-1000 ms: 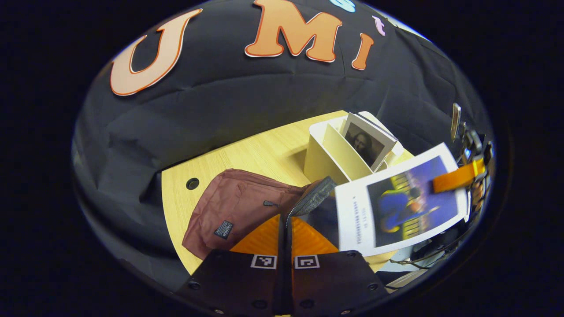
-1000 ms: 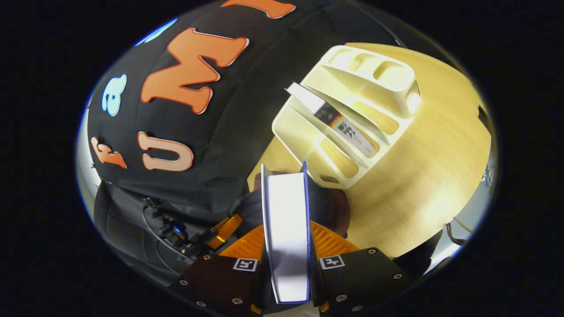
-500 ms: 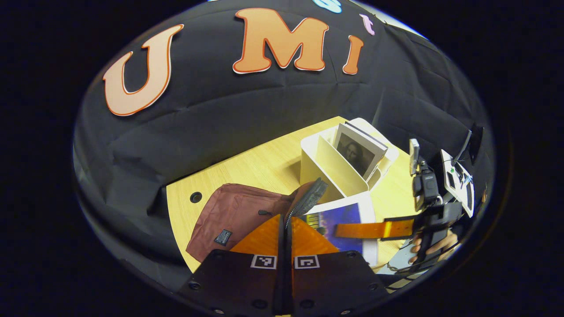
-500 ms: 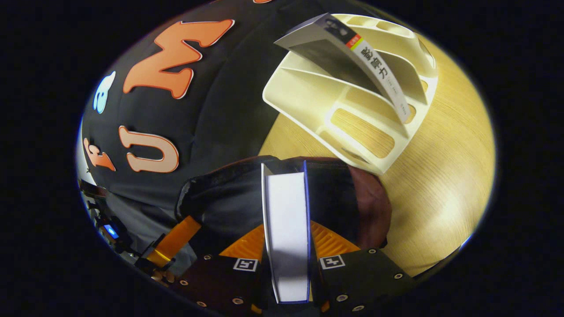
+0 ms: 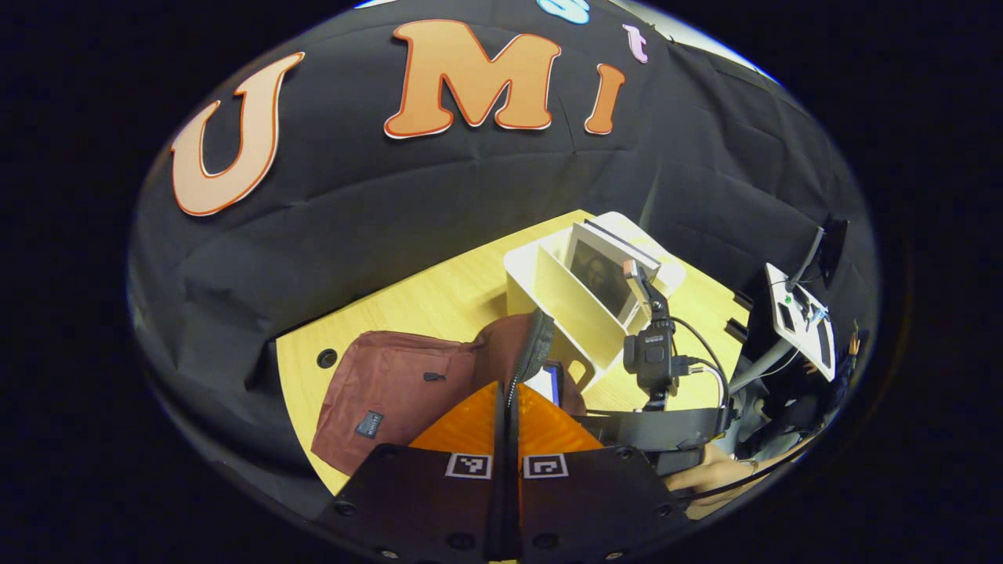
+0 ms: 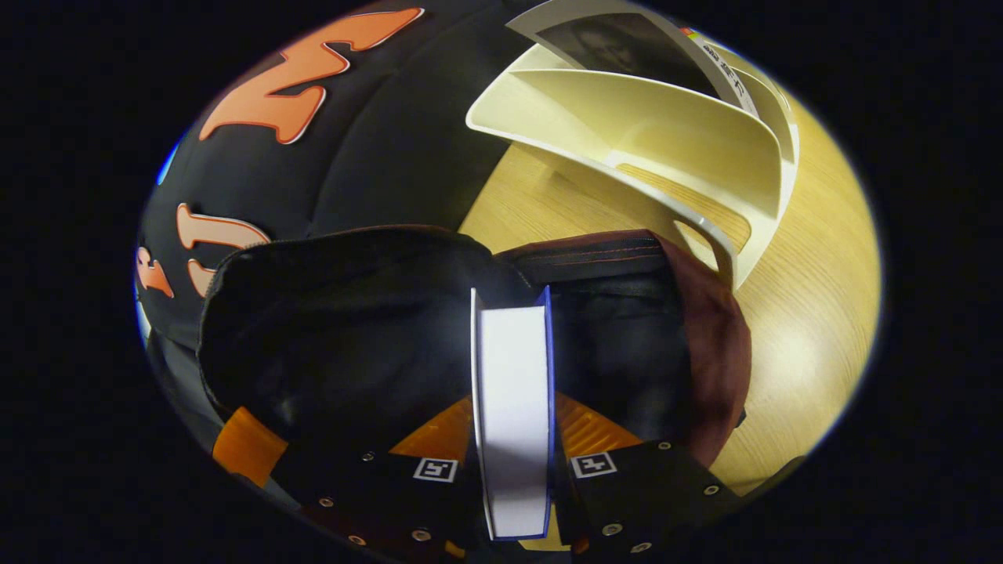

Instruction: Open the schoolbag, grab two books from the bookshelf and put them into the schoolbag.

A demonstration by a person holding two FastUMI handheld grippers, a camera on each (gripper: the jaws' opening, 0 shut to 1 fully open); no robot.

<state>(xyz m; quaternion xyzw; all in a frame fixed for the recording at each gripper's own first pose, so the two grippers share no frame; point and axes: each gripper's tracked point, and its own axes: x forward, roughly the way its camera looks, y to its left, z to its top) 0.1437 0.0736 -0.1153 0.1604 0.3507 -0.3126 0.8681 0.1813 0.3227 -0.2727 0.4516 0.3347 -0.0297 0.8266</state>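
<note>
So the right gripper has its fingers pinching a book edge-on, nose already in the dark mouth of the schoolbag, probably so it slides in without snagging. The left gripper has its fingers pressed together on the bag's zipper edge, holding it up and open. Past that on the table, the bookshelf holds the second book.

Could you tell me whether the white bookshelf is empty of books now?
No, one book with a dark portrait cover stands in the white bookshelf in the left gripper view.
</note>
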